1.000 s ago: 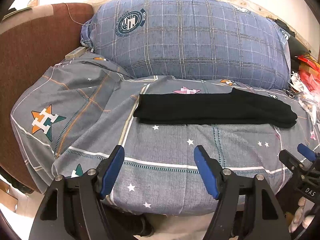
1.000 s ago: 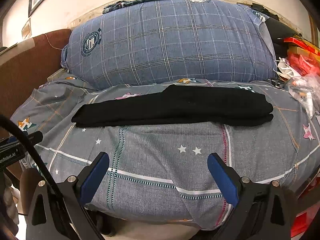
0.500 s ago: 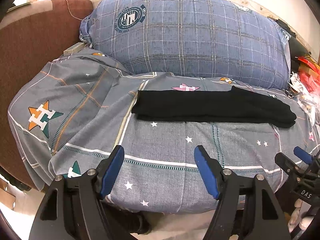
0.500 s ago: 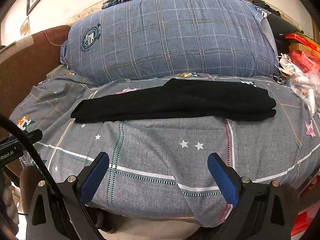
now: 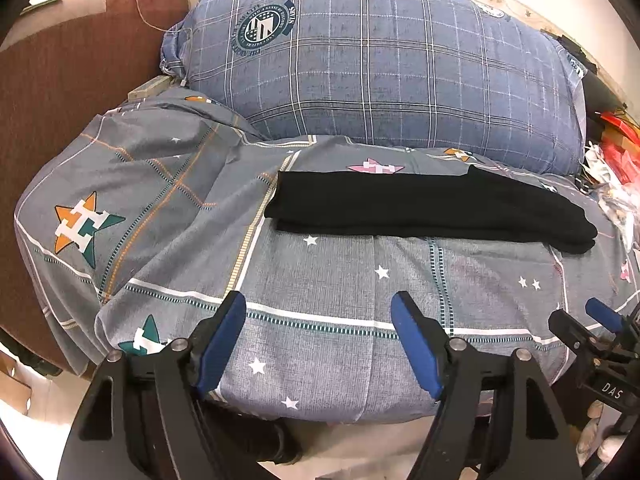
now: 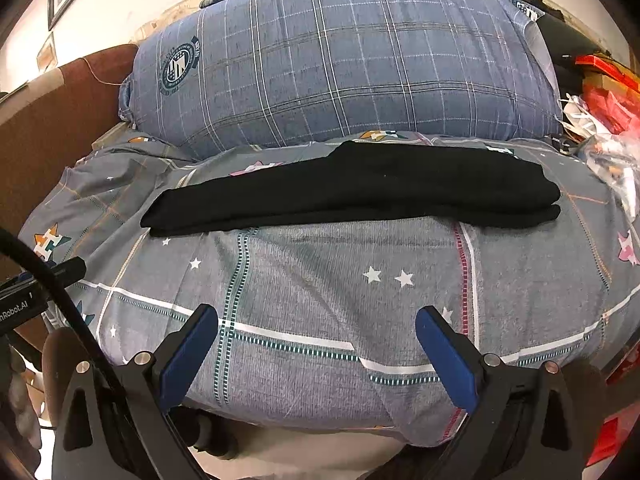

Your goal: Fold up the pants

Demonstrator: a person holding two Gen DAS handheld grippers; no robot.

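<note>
Pants [image 5: 432, 208] folded lengthwise on bed [image 5: 320, 280], soft, limp; pinch end corners; left claw [image 5: 318, 312], right claw [image 6: 316, 324] wide open, empty

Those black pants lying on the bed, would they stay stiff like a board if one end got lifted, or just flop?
The black pants would probably flop: they lie as a flat, soft strip that follows the curve of the bedsheet. The stacked layers, visible at the edges, may slide apart if only one is pinched. They look thin, so likely light. Both the left tool and right tool are open and well short of them.
</note>
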